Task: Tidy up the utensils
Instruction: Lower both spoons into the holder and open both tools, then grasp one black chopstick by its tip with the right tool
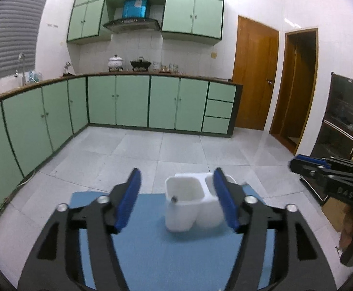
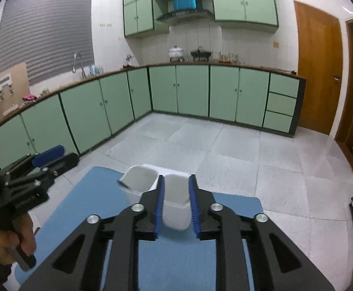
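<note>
Nothing is held: left gripper (image 1: pixel 176 198) is spread wide, right gripper (image 2: pixel 176 206) narrowly parted. White holder (image 1: pixel 191 203) just ahead could be toppled by a careless advance.

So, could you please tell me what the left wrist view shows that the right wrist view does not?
Only the left wrist view shows the dark glass-fronted cabinet by the open doorway, and the right gripper from the side. Only the right wrist view shows the cardboard panel on the counter, and the hand holding the left gripper. Both show the white two-compartment holder on the blue mat, the green cabinets, and both grippers open and empty.
</note>
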Tool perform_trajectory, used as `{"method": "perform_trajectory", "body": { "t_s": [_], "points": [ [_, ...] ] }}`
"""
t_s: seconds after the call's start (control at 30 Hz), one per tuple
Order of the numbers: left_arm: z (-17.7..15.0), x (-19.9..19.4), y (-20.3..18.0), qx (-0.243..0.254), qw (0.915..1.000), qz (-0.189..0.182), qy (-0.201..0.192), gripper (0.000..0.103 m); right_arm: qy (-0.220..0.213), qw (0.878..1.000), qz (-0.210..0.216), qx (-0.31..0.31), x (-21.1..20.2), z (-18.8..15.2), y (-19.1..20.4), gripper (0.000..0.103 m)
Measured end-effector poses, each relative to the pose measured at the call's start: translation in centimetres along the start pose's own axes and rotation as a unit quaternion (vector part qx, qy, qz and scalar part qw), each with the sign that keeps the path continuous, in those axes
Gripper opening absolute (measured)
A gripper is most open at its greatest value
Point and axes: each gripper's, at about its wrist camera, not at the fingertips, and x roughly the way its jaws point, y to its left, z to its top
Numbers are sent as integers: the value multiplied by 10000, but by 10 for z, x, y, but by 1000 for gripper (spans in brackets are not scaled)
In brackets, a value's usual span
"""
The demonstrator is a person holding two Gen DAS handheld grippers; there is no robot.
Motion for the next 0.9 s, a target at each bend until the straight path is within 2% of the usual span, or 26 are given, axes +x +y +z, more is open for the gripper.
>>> {"method": "perform_trajectory", "body": {
  "t_s": [0.13,0.23,0.43,0.63,0.7,0.9],
  "points": [
    [-39,-80,1,49,9999,111,-67,78,-255,9997,-7,39,-80,-52,18,35],
    [-80,-132,-3,40,9998,174,2,78,-353,9993,-103,-21,-122,-98,40,40],
    [-158,-212,-16,49,9992,389,77,78,-347,9991,-200,109,-174,-182,79,40],
    [-212,-244,-24,-250,9983,472,235,78,-55,9991,-260,332,-192,-248,100,40],
    [-230,-246,-29,-331,9978,385,416,78,69,9988,-287,398,-193,-266,104,40],
    [-266,-247,-45,-83,9969,415,656,78,378,9974,-277,543,-189,-300,107,40]
  ]
}}
